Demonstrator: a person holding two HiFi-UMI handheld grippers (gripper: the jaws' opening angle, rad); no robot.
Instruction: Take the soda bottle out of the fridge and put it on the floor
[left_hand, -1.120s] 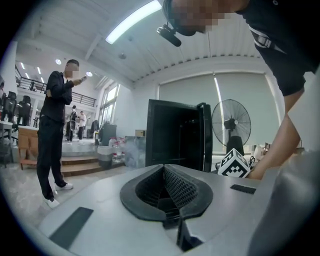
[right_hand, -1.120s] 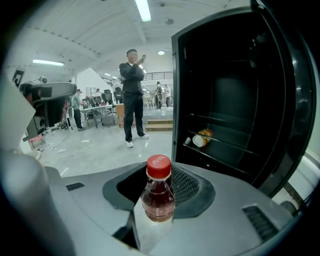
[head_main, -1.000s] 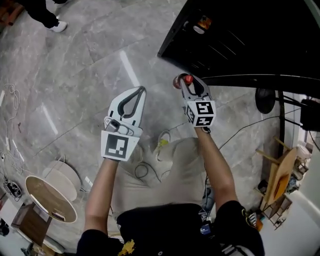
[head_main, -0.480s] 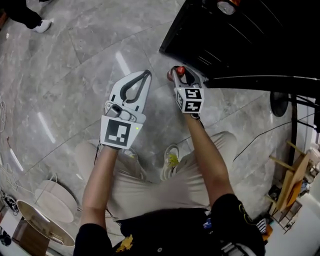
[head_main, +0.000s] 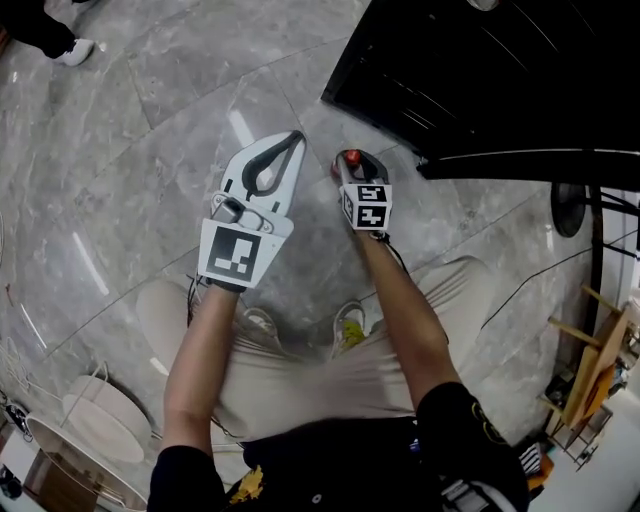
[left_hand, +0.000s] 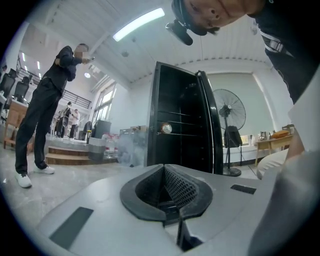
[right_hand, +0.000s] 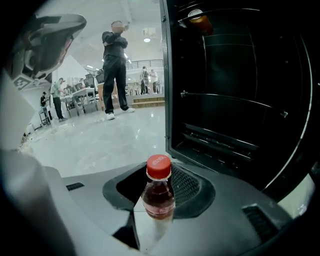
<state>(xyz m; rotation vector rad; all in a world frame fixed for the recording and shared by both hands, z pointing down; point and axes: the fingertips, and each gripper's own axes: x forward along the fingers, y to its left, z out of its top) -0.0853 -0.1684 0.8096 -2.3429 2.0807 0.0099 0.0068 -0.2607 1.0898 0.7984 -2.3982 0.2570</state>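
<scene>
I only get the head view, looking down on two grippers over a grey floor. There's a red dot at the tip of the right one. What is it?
Observer: It's the red cap of a small bottle of dark soda, clamped in the right gripper.
Operator: And whose white shoe is that in the top left corner?
Observer: It belongs to a person in dark clothes who stands across the floor with an arm raised.
Operator: The black box on the right just looks dark to me.
Observer: That's the fridge, standing open. One more item sits high up inside, too dim to name.
</scene>
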